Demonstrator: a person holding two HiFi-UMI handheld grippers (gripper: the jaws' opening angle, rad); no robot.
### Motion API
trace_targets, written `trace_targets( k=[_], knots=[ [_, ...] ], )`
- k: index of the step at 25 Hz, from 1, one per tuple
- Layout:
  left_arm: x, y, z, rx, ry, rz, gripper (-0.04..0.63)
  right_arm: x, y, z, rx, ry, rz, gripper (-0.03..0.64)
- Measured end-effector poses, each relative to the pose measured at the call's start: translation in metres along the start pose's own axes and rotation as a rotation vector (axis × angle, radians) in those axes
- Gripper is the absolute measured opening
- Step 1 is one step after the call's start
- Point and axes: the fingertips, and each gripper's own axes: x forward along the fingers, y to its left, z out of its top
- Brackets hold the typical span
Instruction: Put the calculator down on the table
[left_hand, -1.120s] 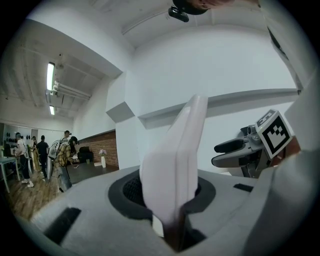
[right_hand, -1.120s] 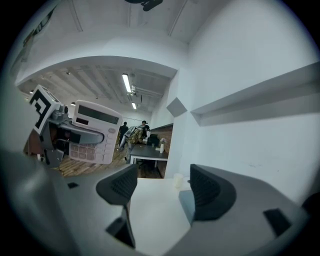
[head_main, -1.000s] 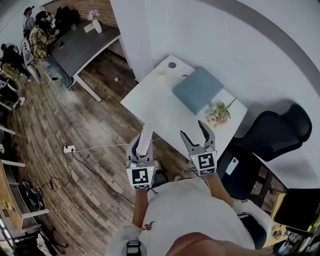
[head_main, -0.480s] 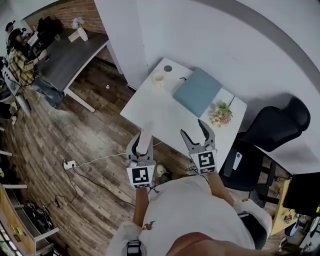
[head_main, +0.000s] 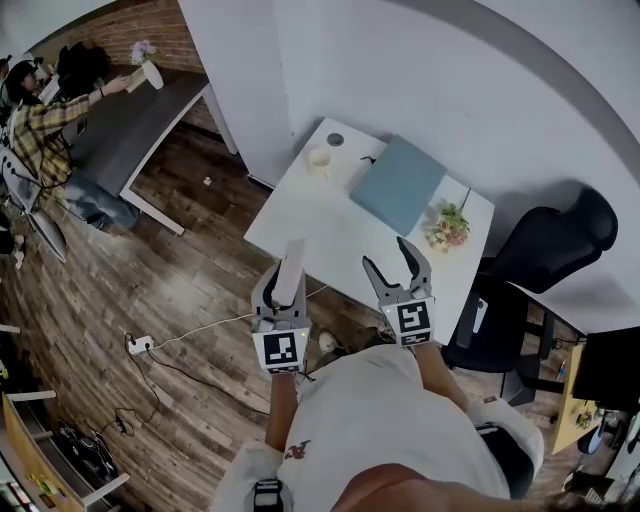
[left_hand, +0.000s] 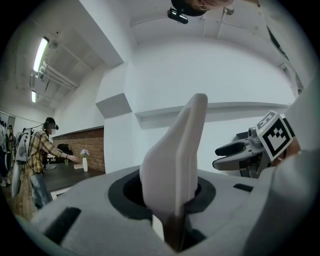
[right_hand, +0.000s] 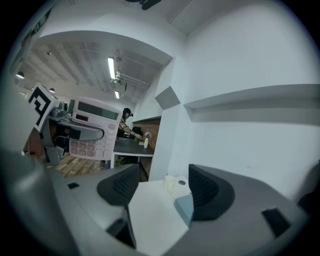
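At L gripper (left_hand: 167, 195): calculator (left_hand: 177, 150) edge-on; keypad (right_hand: 87, 147) only in right gripper view

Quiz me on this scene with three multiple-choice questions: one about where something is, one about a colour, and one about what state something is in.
1. Where do the flowers lie?
A. On the white table, beside the flat pad
B. On top of the pad
C. Under the table

2. What colour is the flat pad?
A. Red
B. Blue-grey
C. Yellow

3. What state is the calculator in?
A. Lying flat on the table
B. Tucked under the pad
C. Clamped in the left gripper

Answers:
1. A: in the head view the flowers rest on the tabletop just off the pad's corner.
2. B: the pad is a muted blue against the white table.
3. C: the left gripper view shows the jaws closed on the calculator's lower end.
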Motion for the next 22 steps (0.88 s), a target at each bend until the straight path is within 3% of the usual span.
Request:
trace_targets(
  k=[22],
  knots=[
    [0.094,0.054,0.009,0.016,-0.005,0.014,0.117,0.102,-0.039,0.014,0.035,-0.036,-0.019,0.308]
  ],
)
